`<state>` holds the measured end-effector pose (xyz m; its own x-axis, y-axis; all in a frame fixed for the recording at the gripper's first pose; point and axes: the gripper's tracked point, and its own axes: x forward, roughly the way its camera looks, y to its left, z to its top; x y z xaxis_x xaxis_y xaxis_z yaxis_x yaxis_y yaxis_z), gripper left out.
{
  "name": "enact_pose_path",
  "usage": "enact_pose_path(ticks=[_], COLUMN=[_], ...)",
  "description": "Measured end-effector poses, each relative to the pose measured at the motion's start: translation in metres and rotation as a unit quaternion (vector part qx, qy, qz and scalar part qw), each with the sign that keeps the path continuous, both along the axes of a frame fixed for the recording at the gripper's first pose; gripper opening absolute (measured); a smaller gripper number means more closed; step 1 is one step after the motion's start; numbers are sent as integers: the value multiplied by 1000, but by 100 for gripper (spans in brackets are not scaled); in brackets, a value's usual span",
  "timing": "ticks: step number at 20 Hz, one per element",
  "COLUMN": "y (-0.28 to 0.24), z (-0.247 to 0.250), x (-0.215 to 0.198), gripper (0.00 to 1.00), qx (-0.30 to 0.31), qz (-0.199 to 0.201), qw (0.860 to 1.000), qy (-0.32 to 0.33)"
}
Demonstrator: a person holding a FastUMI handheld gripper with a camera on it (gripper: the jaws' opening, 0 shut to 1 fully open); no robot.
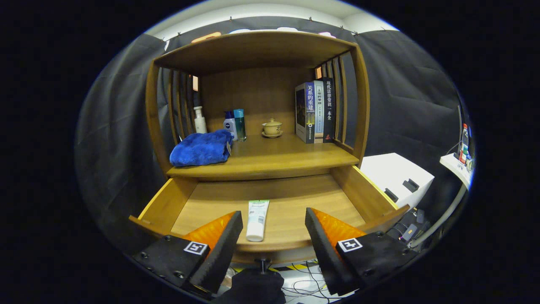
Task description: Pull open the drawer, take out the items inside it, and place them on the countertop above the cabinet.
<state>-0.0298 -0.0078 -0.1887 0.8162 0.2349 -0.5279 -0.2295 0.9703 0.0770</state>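
The books' [314, 112] spines read 关系的重建 and 现代法律常识一本全; the claw's [274, 219] spread fingers [228, 236] carry square coded markers [197, 248].

A staged home corner inside a recording booth. Black cloth [400, 97] is hanging as walls around a wooden cabinet [253, 46]. Household things are sitting on its countertop [270, 158]: books [315, 110], a blue towel [201, 148], toiletry bottles [234, 124], a lidded teacup [272, 127]. Cables [301, 270] are trailing over the floor below, and a white box [396, 175] is standing beside the cabinet.
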Motion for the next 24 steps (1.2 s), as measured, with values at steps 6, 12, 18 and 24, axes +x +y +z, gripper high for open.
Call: enact_pose_path(ticks=[6,12,18,24], y=[29,62,67,78], z=[-26,-87,-132,-142], x=[53,67,68,76], gripper=[98,98,99,93], qx=[-36,-71,-96,-117], qz=[41,58,48,42], qw=[992,961,922,901], qy=[112,261,371,415])
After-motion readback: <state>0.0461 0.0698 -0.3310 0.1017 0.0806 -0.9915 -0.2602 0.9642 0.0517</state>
